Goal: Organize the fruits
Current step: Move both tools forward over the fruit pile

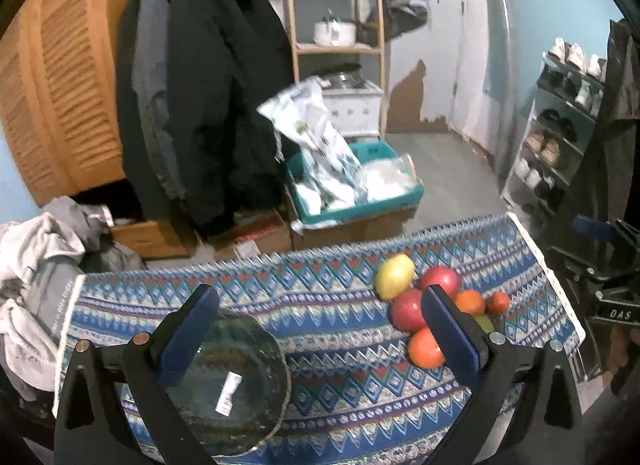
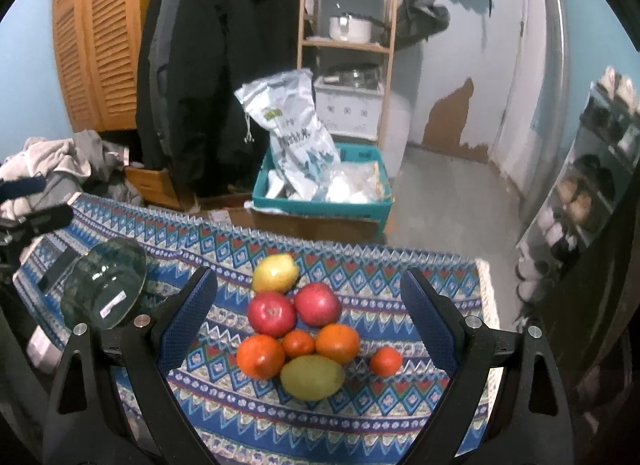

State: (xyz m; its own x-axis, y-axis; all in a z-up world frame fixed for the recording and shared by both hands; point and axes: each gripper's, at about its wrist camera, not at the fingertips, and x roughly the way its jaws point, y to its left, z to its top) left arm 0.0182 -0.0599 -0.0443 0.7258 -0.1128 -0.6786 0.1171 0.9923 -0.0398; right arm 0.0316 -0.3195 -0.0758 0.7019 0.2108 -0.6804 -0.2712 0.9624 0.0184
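Right wrist view is showing the right tongs (image 2: pixel 308 305) hanging spread apart over the fruit cluster (image 2: pixel 298 329), which is lying between the fingers on the patterned surface (image 2: pixel 432 417). Left tongs (image 1: pixel 320 329) are also gaping, empty, fruits just beside the right finger, glass bowl (image 1: pixel 236 381) beneath. Fruits are looking firm, round, prone to rolling; gripping across the widest part seems safest
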